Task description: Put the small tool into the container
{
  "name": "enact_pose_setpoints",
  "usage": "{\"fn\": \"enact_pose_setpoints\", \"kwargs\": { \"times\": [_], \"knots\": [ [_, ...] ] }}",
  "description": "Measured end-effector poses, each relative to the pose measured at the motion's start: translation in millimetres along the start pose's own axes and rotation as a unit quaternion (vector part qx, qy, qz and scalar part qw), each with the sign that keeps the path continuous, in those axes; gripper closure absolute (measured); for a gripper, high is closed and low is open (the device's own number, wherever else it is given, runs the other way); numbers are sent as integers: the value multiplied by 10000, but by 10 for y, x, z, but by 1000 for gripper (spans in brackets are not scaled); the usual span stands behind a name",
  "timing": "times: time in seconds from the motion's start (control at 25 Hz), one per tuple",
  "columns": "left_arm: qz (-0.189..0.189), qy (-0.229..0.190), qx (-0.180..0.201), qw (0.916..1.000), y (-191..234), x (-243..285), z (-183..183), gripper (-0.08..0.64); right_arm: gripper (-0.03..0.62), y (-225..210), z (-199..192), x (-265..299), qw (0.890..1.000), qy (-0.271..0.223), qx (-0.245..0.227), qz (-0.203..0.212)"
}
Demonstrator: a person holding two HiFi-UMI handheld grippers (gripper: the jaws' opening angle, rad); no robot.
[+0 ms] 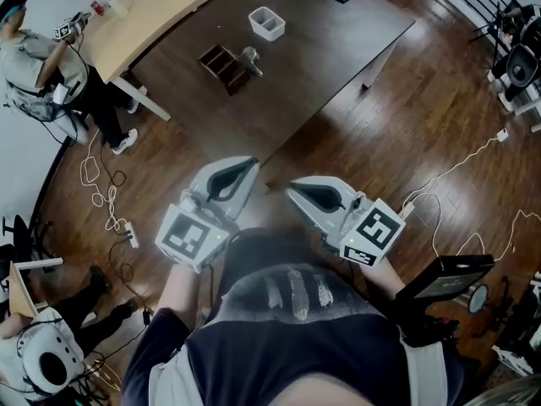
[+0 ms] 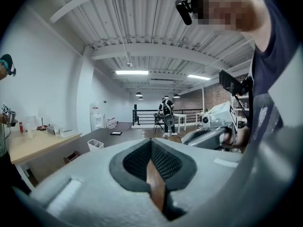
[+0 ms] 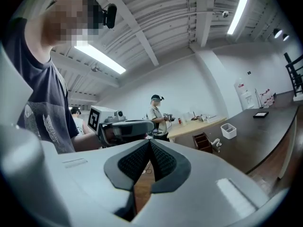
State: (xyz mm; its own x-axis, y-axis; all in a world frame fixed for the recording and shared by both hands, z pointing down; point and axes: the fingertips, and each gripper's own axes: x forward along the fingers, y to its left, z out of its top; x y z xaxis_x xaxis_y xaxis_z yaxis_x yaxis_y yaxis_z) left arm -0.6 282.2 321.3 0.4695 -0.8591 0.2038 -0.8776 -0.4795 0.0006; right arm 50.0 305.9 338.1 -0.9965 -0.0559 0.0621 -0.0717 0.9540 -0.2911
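Two hand-held grey grippers hover side by side close to the person's torso, well short of the dark brown wooden table point(image 1: 325, 53), and both point toward it. The left gripper point(image 1: 253, 161) has its jaws pressed together at the tips with nothing between them, and only floor shows through the gap behind. The right gripper point(image 1: 290, 188) is likewise closed and empty. The small silvery metal tool point(image 1: 252, 61) lies flat on the table, touching or just beside the right edge of a brown wooden compartment box point(image 1: 222, 64). Its long axis runs roughly from far to near, slanting slightly right at the near end; which end is the head is too small to tell. The white open-topped rectangular container point(image 1: 266, 23) stands farther back on the same table, near the tool but apart from it
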Motion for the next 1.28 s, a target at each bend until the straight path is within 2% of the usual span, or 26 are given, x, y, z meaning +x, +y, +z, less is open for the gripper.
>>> {"fn": "enact_pose_setpoints", "kwargs": {
  "times": [0.2,0.4,0.8,1.04,1.28],
  "knots": [
    [313,-97,-51,9994,114,216,99,566,591,-199,-14,-44,9988,391,-246,-162],
    [292,-201,-143,9993,267,444,77,566,591,-490,65,11,9979,423,-344,-342],
    [124,-656,-539,9963,917,735,89,566,591,-1037,295,541,9923,1005,-495,-527],
    [208,-766,-685,9945,1500,815,68,566,591,-1271,335,1061,9861,1428,-807,-274],
    [180,-780,-602,9950,1727,982,131,566,591,-1317,426,1509,9848,1519,-804,253]
  ]
}}
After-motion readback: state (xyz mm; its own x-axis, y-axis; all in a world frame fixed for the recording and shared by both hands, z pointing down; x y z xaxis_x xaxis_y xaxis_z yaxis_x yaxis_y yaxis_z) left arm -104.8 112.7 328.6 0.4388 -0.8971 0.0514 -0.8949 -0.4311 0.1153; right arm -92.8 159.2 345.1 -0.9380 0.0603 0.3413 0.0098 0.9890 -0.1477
